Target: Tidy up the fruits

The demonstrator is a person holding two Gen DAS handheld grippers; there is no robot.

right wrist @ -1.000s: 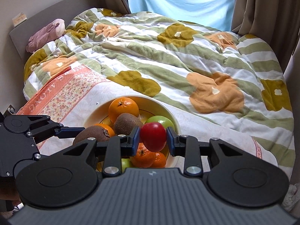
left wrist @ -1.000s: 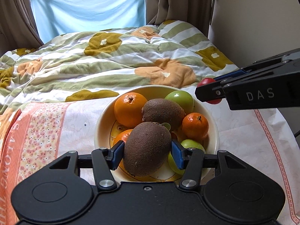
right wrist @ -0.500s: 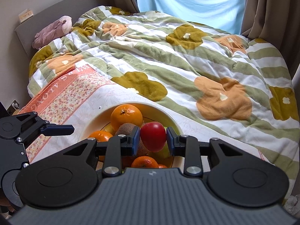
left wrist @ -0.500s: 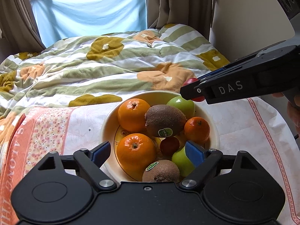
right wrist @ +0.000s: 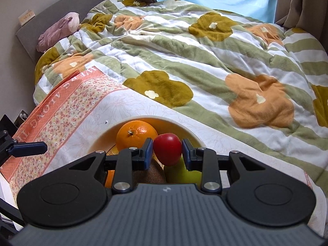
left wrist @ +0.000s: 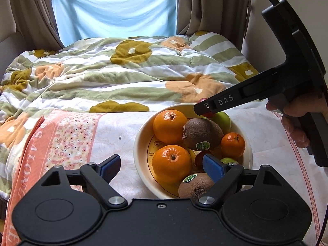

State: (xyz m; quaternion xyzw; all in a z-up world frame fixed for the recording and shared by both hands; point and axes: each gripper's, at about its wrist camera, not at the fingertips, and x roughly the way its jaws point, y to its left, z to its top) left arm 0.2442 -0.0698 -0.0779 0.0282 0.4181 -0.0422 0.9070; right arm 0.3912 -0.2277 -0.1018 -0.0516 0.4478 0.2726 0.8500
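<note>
bowl (left wrist: 141, 143): packed with fruit | cloth (left wrist: 114, 127) left of it: bare | right tool (right wrist: 167, 151) above far rim

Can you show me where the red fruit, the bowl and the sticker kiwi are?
red fruit (right wrist: 167, 151), right wrist view, its front.
bowl (left wrist: 141, 160), left wrist view, left rim.
sticker kiwi (left wrist: 202, 133), left wrist view, fuzzy middle.

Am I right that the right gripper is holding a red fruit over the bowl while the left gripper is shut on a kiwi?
Not quite: the left gripper is open and empty, as the left wrist view shows. The right gripper does hold the red fruit over the bowl.
</note>
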